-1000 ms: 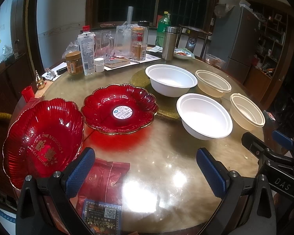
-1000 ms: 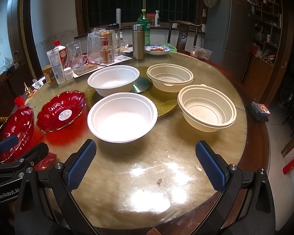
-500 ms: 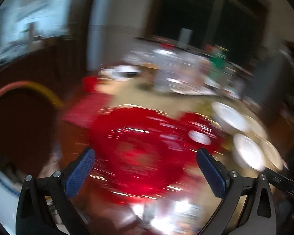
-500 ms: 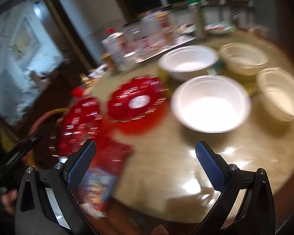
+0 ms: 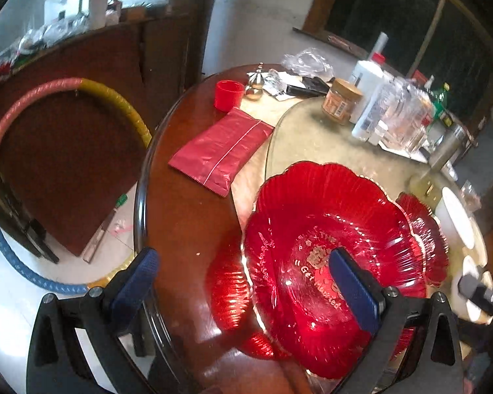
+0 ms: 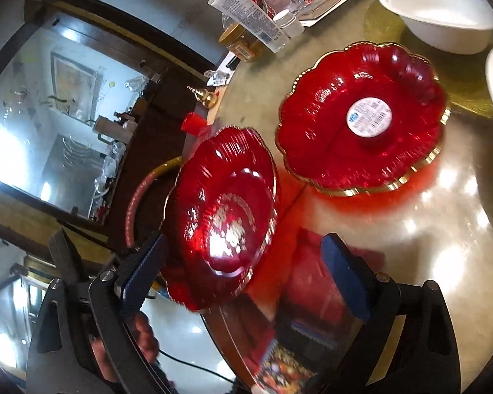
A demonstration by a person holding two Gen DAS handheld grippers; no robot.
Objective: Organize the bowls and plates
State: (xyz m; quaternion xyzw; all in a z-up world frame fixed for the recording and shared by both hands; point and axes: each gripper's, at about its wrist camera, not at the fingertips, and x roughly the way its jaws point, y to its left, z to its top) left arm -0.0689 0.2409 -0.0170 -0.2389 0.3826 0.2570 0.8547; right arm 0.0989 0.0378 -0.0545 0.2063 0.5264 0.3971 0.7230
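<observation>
A red scalloped glass plate with gold lettering (image 5: 315, 246) sits at the table's near left edge. My left gripper (image 5: 243, 282) is open; its right finger (image 5: 353, 290) is over the plate's middle and its left finger hangs past the table edge. In the right wrist view the same plate (image 6: 223, 216) lies between my open right gripper's (image 6: 243, 266) fingers, a little ahead of them. A second red plate with a white sticker (image 6: 364, 121) lies beyond it, and also shows in the left wrist view (image 5: 424, 226). White bowls (image 6: 440, 10) stand farther back.
A red foil packet (image 5: 220, 151), red cup (image 5: 228, 95), jar (image 5: 341, 101) and bottles (image 5: 368, 98) crowd the table's far left. A red packet with a printed card (image 6: 312, 305) lies under my right gripper. A hoop (image 5: 3, 151) leans beside the table. The wooden table rim (image 5: 180, 229) is close.
Both grippers have swung left and closed in on the lettered red plate. The left one now straddles its left rim; the right one has rolled and frames it. Both stay open.
</observation>
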